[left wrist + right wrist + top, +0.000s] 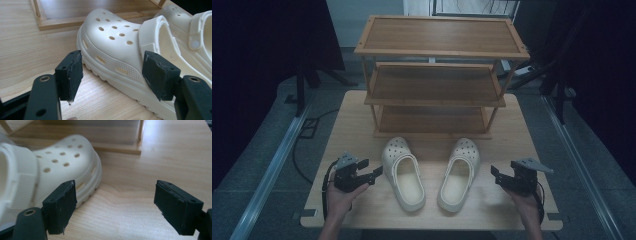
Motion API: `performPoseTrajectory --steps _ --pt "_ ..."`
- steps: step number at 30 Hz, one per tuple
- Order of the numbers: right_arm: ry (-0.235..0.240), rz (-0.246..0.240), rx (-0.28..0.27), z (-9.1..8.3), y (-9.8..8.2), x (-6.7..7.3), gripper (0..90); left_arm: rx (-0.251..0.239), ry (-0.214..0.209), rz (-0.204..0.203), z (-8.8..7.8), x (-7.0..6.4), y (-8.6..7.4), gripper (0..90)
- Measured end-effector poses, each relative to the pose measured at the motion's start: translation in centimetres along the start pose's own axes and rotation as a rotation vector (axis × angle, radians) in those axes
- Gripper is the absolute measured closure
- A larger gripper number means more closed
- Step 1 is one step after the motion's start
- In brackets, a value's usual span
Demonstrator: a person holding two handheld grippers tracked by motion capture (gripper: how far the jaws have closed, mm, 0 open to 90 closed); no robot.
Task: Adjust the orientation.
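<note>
Two cream clogs lie side by side on the wooden surface [362, 210], toes pointing at the far side, where a wooden shoe rack [437, 75] stands with three shelves. The left clog [404, 172] is just beside the left gripper [371, 172]. The right clog [459, 172] is near the right gripper [495, 175], with a small gap between them.

Both grippers have their jaws spread wide, and nothing is held. In the left gripper view, the left clog [117, 47] lies just past the jaws and does not touch them. In the right gripper view, the right clog [50, 170] sits off to the left, beside one jaw.

These clogs look like soft foam, so I think they are very light and a bit squashy. They will bend, not break. The top is smooth and round with little holes, so it could slip. A good place to grab looks like the side wall by the opening, or the thick heel strap. A gentle squeeze should be enough.
</note>
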State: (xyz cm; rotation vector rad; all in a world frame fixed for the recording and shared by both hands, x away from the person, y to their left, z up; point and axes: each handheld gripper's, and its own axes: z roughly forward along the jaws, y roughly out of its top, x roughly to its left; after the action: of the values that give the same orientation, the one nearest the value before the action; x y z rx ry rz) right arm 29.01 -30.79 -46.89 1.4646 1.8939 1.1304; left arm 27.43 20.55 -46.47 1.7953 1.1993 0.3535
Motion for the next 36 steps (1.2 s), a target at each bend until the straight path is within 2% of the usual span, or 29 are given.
performPoseTrajectory --steps 3,8,11,12,14,16,18,19,23,26,27,28,29,30,31,32,36 --pt "0.011 -0.025 -0.023 -0.7 0.7 0.3 20.5 -0.003 -0.005 0.002 -0.2 0.1 -0.2 32.7" --pt "0.030 -0.035 -0.047 -1.5 1.4 0.6 23.5 0.001 0.004 -0.008 -0.4 0.3 -0.5 32.3" --pt "0.026 -0.045 -0.061 -1.9 1.9 1.0 24.8 -0.008 0.008 -0.013 -0.7 0.4 -0.5 32.2" --pt "0.048 -0.059 -0.069 -2.2 2.2 1.5 26.9 -0.009 0.010 -0.013 -0.8 0.3 -0.5 32.1" --pt "0.055 -0.067 -0.073 -2.3 2.3 1.7 28.4 -0.014 0.014 -0.011 -1.1 0.3 -0.5 32.0" --pt "0.092 -0.091 -0.080 -2.4 2.8 2.8 33.0 -0.016 0.017 -0.012 -1.5 0.2 -0.5 31.9" --pt "0.099 -0.093 -0.081 -2.4 2.9 3.0 34.6 -0.019 0.016 -0.015 -1.6 0.3 -0.5 31.9" --pt "0.124 -0.096 -0.076 -2.3 3.0 3.6 39.2 -0.019 0.017 -0.019 -1.7 0.3 -0.4 31.8" --pt "0.133 -0.116 -0.062 -2.2 3.0 4.3 44.7 -0.014 0.014 -0.021 -1.7 0.4 -0.3 31.7" --pt "0.169 -0.121 -0.061 -2.3 3.2 5.3 56.5 -0.008 0.010 -0.016 -1.5 0.3 -0.3 31.7" --pt "0.169 -0.121 -0.061 -2.3 3.2 5.3 56.5 -0.007 0.011 -0.014 -1.4 0.3 -0.3 31.7" --pt "0.186 -0.130 -0.069 -2.3 3.3 5.9 61.1 -0.004 0.007 -0.013 -1.4 0.2 -0.3 31.7" --pt "0.186 -0.130 -0.069 -2.3 3.3 5.9 61.1 -0.004 0.007 -0.013 -1.4 0.2 -0.3 31.7" --pt "0.201 -0.138 -0.068 -2.3 3.4 6.7 65.2 -0.002 0.008 -0.013 -1.4 0.2 -0.3 31.7" --pt "0.201 -0.138 -0.068 -2.3 3.4 6.7 65.2 -0.001 0.008 -0.014 -1.3 0.2 -0.3 31.7" --pt "0.213 -0.151 -0.066 -2.2 3.5 7.3 69.7 0.002 0.008 -0.012 -1.3 0.1 -0.3 31.7" --pt "0.242 -0.156 -0.065 -2.1 3.5 8.3 76.1 0.003 0.006 -0.009 -1.3 -0.1 -0.2 31.8"
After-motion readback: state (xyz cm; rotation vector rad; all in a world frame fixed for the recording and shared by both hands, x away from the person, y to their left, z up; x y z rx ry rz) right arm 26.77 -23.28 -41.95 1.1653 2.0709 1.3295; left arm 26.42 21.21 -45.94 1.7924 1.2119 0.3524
